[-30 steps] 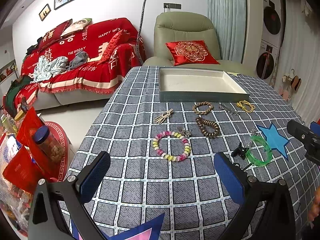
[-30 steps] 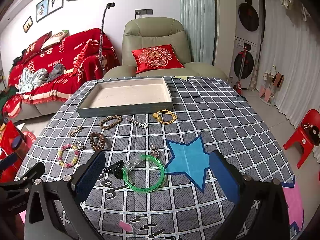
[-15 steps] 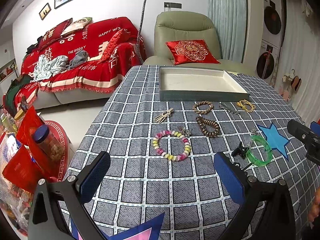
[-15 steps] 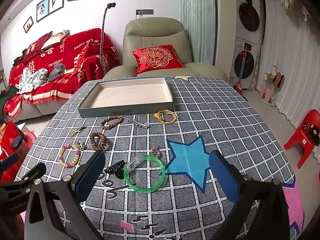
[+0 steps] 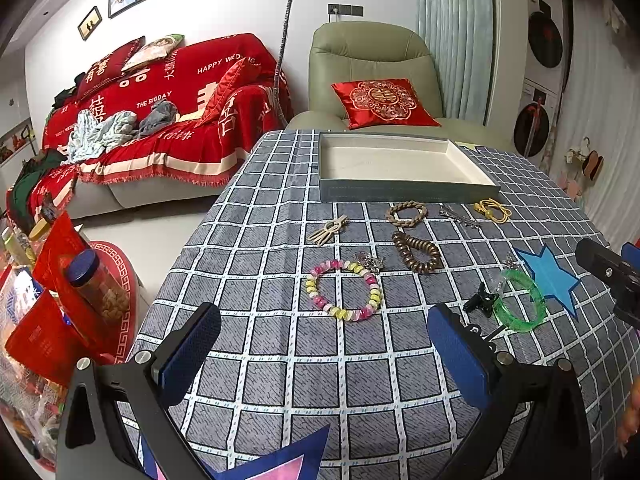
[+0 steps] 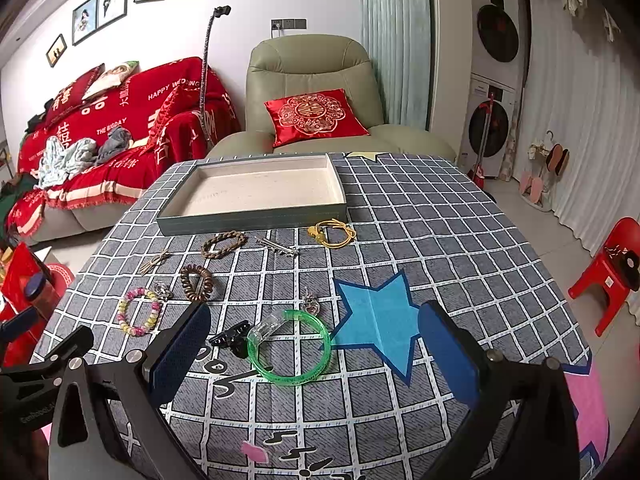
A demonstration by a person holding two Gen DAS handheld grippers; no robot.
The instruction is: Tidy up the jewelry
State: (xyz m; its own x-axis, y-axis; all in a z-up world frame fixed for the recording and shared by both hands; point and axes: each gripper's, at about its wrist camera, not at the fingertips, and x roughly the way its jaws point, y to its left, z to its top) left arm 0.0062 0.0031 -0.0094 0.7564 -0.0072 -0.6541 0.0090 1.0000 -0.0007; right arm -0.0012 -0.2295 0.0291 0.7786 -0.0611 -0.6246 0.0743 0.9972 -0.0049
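Your shallow grey tray with cream lining sits empty at the far side. In front of it lie a braided brown bracelet, silver hair clip and yellow cord tie. Nearer you: brown coil hair tie, pastel beaded bracelet, green translucent bangle, black claw clip.

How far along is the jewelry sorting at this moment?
Nothing looks done: the tray holds nothing. Nothing is in hand either; the left gripper and right gripper are both open above the cloth. All pieces are left on the table, including the green bangle, black clip, bead bracelet, brown coil, braided band and yellow cord.
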